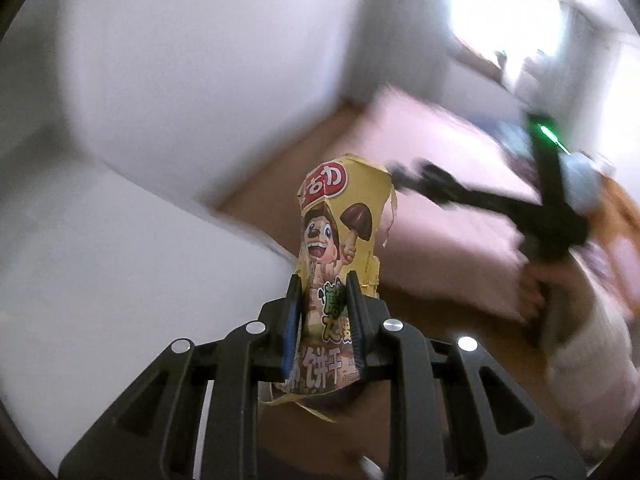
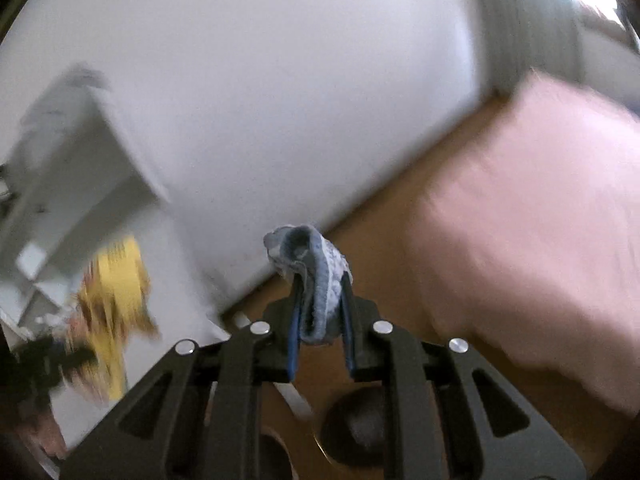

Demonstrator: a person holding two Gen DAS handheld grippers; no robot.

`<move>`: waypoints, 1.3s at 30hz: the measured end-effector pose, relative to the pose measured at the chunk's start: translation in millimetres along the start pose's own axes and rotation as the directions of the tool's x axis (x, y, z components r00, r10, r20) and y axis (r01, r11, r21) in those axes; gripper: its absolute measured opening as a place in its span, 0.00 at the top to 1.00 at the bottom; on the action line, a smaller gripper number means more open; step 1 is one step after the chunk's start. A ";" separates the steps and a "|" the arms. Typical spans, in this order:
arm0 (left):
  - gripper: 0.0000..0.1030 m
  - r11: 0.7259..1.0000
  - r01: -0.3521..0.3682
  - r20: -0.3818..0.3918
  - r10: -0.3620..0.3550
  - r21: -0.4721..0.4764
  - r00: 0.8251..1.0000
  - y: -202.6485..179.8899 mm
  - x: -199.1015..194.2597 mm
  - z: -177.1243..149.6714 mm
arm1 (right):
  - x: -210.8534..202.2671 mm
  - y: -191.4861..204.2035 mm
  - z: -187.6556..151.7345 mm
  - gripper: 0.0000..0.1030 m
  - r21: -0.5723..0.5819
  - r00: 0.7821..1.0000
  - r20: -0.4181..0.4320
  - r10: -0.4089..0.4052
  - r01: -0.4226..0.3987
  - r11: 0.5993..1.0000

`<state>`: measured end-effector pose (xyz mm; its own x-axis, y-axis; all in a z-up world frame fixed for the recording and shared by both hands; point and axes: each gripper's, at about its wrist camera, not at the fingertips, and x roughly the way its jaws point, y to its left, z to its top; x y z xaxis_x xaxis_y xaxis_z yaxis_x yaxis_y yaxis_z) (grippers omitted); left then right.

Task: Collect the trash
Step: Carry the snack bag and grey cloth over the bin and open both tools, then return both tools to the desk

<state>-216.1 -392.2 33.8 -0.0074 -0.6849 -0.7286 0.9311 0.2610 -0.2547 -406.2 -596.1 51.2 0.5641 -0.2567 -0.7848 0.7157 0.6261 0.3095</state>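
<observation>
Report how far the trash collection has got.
Done: two pieces are picked up. In hand: the left gripper clamps a crumpled yellow biscuit wrapper; the right gripper clamps a wadded blue-grey cloth scrap. Left: dropping both off; no bin shows in either blurred view.

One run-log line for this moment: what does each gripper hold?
left gripper: shut on yellow snack wrapper | right gripper: shut on blue-grey cloth scrap | both carried in air | views motion-blurred
</observation>
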 end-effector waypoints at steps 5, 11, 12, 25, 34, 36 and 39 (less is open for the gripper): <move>0.80 0.984 -0.012 -0.334 -0.049 -0.179 0.941 21.6 152.5 -81.5 | 118.9 -79.3 -82.5 0.83 0.192 0.934 -0.355 0.026 0.046 0.980; 0.79 0.969 -0.058 -0.416 -0.049 -0.241 0.908 29.3 205.0 -111.7 | 167.9 -95.4 -126.5 0.83 0.286 0.870 -0.482 0.102 0.046 0.957; 0.79 0.970 -0.059 -0.413 -0.045 -0.236 0.910 25.9 205.3 -111.2 | 168.9 -95.7 -125.8 0.83 0.284 0.870 -0.483 0.099 0.049 0.958; 0.07 1.000 -0.016 -0.164 0.018 0.012 0.986 -50.9 134.9 -78.5 | 111.9 -84.0 -79.7 0.12 0.160 0.918 -0.342 -0.202 0.268 0.950; 0.06 0.956 -0.288 0.297 0.262 0.049 0.918 -46.8 -87.7 -43.0 | -30.5 26.8 -28.5 0.07 -0.044 0.805 0.412 -0.427 0.486 0.873; 0.06 0.932 -0.355 0.308 0.360 -0.074 0.880 -12.4 -129.2 -51.8 | -37.2 58.5 -18.7 0.07 -0.075 0.847 0.432 -0.311 0.377 0.923; 0.06 0.815 -0.503 0.245 0.570 -0.286 0.784 49.6 -178.7 -77.6 | -31.0 114.5 -11.0 0.07 -0.163 0.913 0.393 -0.105 0.182 0.970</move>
<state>-196.9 -204.0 102.0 0.6144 -0.5549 -0.5609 0.6584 0.7523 -0.0230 -346.3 -508.3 105.1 0.6018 -0.5901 -0.5381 0.7295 0.6804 0.0696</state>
